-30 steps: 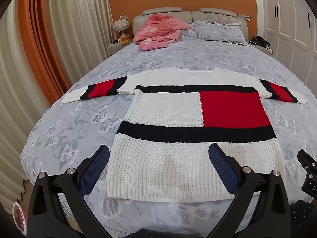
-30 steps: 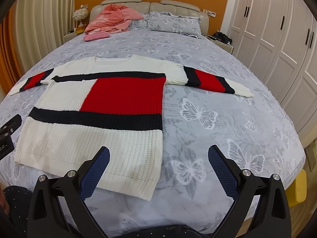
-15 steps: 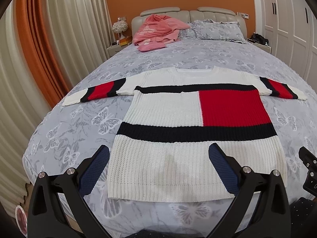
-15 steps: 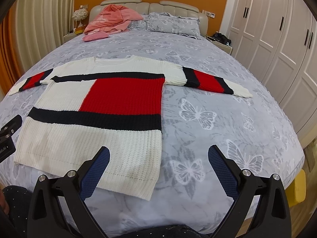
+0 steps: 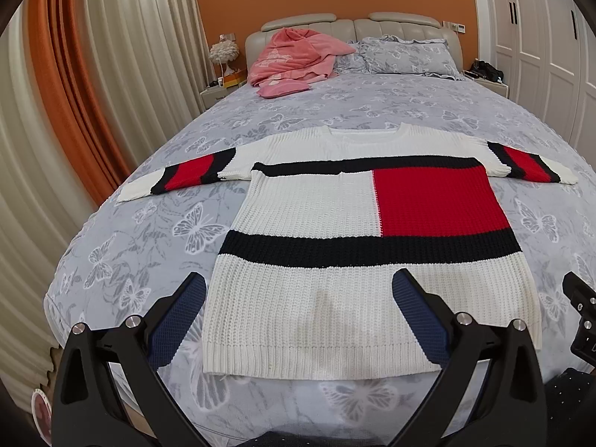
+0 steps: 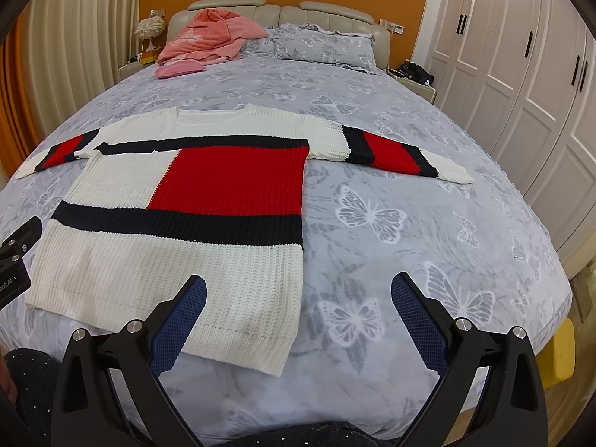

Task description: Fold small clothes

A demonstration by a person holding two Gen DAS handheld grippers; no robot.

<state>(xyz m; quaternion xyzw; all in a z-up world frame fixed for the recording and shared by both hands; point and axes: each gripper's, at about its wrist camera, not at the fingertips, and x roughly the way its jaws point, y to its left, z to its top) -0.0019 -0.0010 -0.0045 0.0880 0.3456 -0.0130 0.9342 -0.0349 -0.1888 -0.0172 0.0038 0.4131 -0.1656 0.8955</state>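
A knitted sweater (image 5: 320, 298), white with a red block and dark navy bands, lies flat on the bed with both sleeves spread out; it also shows in the right wrist view (image 6: 156, 260). My left gripper (image 5: 298, 298) is open and empty, held above the sweater's hem near the foot of the bed. My right gripper (image 6: 298, 298) is open and empty, above the sweater's lower right corner. The left sleeve (image 5: 178, 177) and the right sleeve (image 6: 395, 152) lie straight out.
The bed has a grey butterfly-print cover (image 6: 409, 242). Pink clothes (image 5: 294, 59) and pillows (image 5: 406, 56) lie by the headboard. Curtains (image 5: 111, 74) hang at the left, white wardrobe doors (image 6: 521, 74) stand at the right. A yellow object (image 6: 562, 354) sits by the bed's right corner.
Both grippers have drifted slightly; the left view has tilted a little so the sweater sits lower and farther right. The sweater has not moved. Both grippers stay open.
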